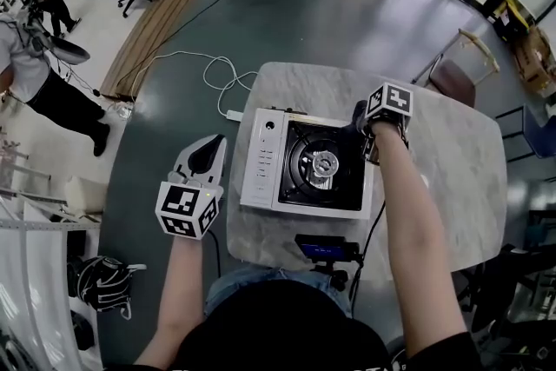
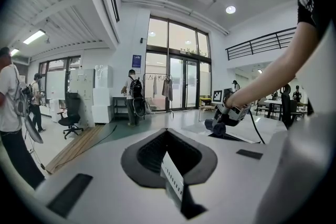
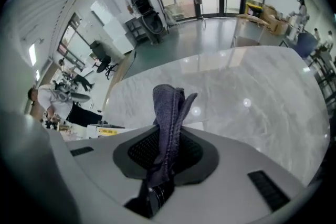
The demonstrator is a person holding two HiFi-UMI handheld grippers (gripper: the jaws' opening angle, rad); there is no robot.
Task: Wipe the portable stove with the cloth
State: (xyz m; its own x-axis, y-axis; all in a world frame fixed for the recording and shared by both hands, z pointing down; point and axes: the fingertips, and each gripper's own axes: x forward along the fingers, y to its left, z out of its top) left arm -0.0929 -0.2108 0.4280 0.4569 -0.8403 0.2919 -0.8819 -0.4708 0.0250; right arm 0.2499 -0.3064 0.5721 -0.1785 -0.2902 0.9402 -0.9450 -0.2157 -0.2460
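Two hand-held grippers hover around a marble table point(image 1: 443, 178). The right gripper point(image 1: 365, 133) is clamped on a dark cloth point(image 3: 168, 118) at the far right corner of the portable stove point(image 1: 261, 169), which sits near the table's front left. The left gripper point(image 1: 208, 156) hangs beside the table's left edge, jaws together and empty.

left hand-held gripper point(image 1: 210, 150): jaws seemingly together | right hand-held gripper point(image 1: 360, 119): clamping cloth point(image 3: 169, 113)

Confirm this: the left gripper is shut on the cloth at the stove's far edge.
Wrong gripper: the right gripper is shut on the cloth at the stove's far edge, as the right gripper view shows. The left gripper holds nothing.
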